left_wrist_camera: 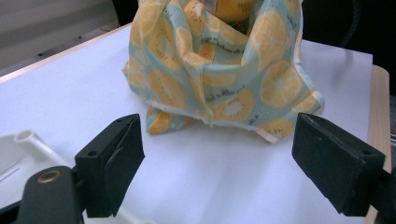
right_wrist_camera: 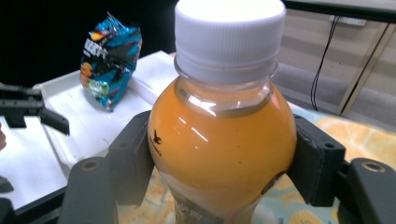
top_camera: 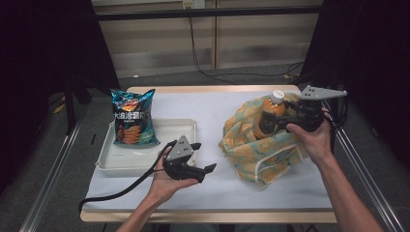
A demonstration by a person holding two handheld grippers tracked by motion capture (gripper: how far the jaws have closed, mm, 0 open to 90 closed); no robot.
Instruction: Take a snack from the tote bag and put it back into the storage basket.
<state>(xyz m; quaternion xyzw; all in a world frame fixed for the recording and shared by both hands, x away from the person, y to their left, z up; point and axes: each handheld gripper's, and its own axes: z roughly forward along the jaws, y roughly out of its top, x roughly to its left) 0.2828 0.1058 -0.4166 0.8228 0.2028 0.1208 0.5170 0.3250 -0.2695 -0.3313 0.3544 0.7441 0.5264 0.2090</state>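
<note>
A: Right gripper [right_wrist_camera: 224,154] fingers clamped on the orange juice bottle with white cap [right_wrist_camera: 226,126], standing in the citrus-print cloth bag [top_camera: 251,145], right side of counter [top_camera: 212,188].

B: Left gripper [left_wrist_camera: 215,163] fingers spread, empty. Pin the bag, lift straight.

Each gripper is built of matte black plastic, and a grey three-cornered plate is carried on top of the left gripper [top_camera: 203,169] and of the right gripper [top_camera: 275,121]. A black cable is trailed from the left one. Blocky black jaws are seen (brass-coloured screw heads are set at their bases). The forearms are bare; no sleeves are worn.
</note>
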